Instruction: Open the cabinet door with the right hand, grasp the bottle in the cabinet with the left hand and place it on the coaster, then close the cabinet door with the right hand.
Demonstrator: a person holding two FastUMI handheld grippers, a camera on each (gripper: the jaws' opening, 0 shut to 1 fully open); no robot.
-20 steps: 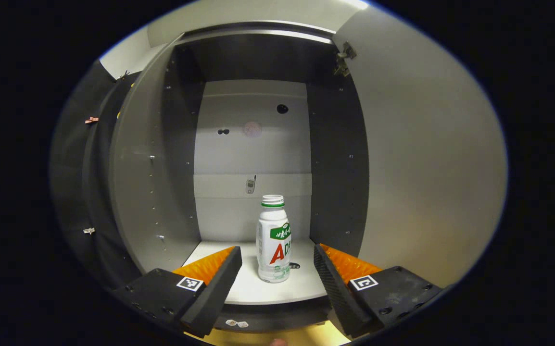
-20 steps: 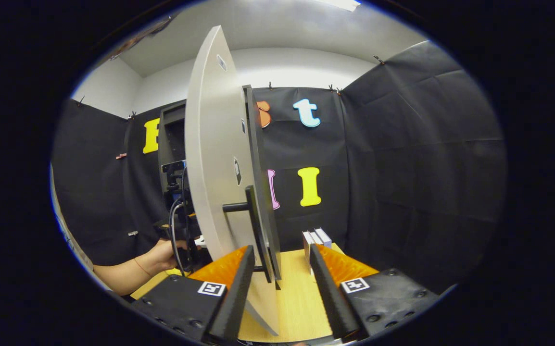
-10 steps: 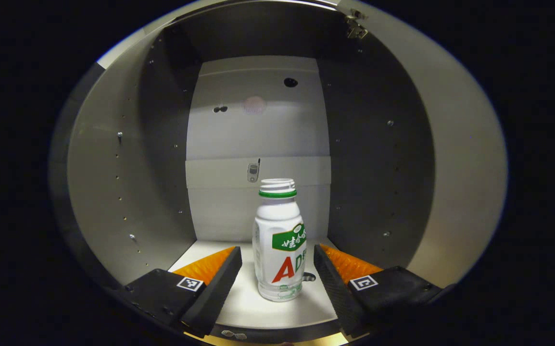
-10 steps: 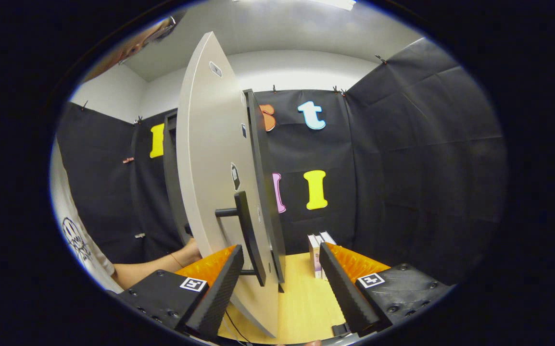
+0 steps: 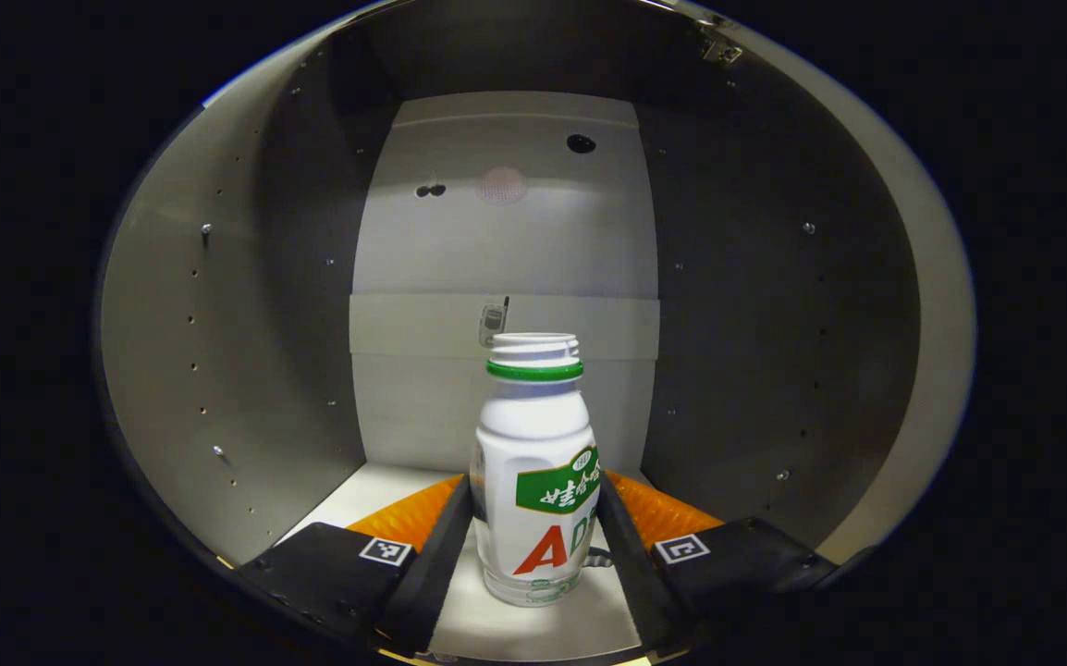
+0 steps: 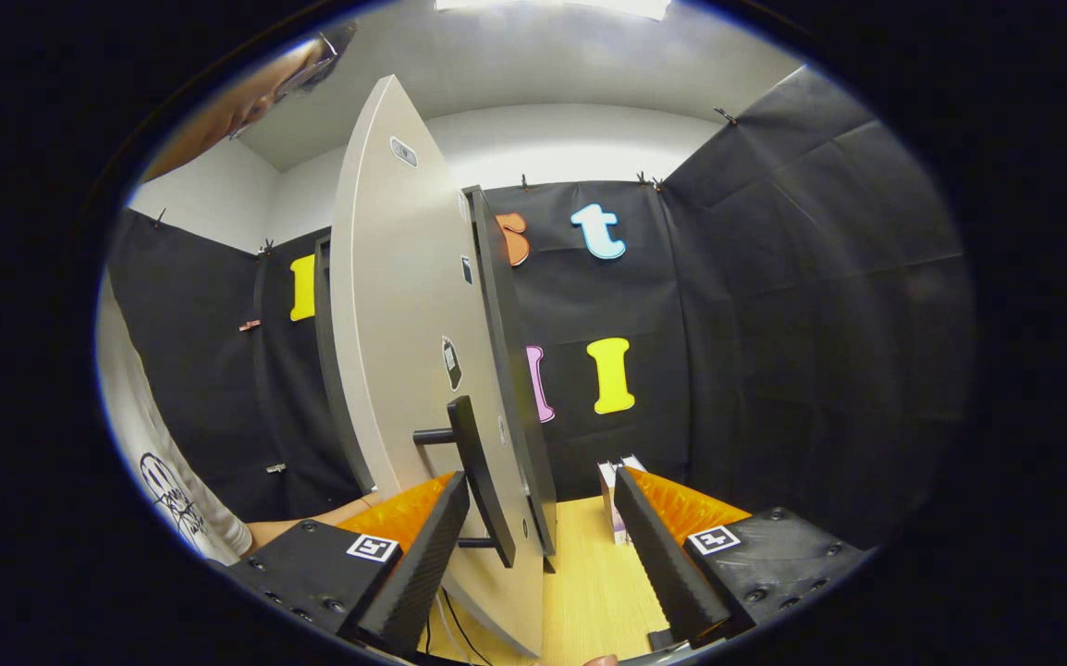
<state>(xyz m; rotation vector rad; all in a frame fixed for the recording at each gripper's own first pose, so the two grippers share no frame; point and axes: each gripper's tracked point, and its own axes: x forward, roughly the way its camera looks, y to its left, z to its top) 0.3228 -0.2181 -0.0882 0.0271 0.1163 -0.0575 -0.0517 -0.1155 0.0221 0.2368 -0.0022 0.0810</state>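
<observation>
- In the left gripper view, the left gripper (image 5: 533,541) sat inside the open cabinet (image 5: 219,305), low over its pale shelf floor.
- A white plastic drink bottle (image 5: 535,481) with a green neck ring and a green-and-red label stood upright on that floor, directly between the two fingers.
- The black inner faces of the fingers (image 5: 436,569) lay right along the bottle's sides, one on each side. Whether they were actually pressing on it could not be told.
- The bottle's mouth was uncapped, and its base rested on the shelf floor.
- The cabinet's grey side walls rose on both sides, dotted with rows of small holes, and a lighter back panel (image 5: 506,240) stood behind the bottle.
- In the right gripper view, the right gripper (image 6: 541,546) had its fingers spread wide, pinching nothing.
- The cabinet door (image 6: 404,351) stood swung open and was seen nearly edge-on, reaching down between the fingers.
- Its black bar handle (image 6: 478,486) stuck out from the door just above the gripper's left-hand finger. Whether that finger touched it could not be told.
- A wooden tabletop (image 6: 589,592) lay beneath, with a small box (image 6: 609,486) standing on it near the gripper's right-hand finger.
- A person's forearm (image 6: 312,529) and a white printed sleeve (image 6: 164,462) showed at the left edge of that view.
</observation>
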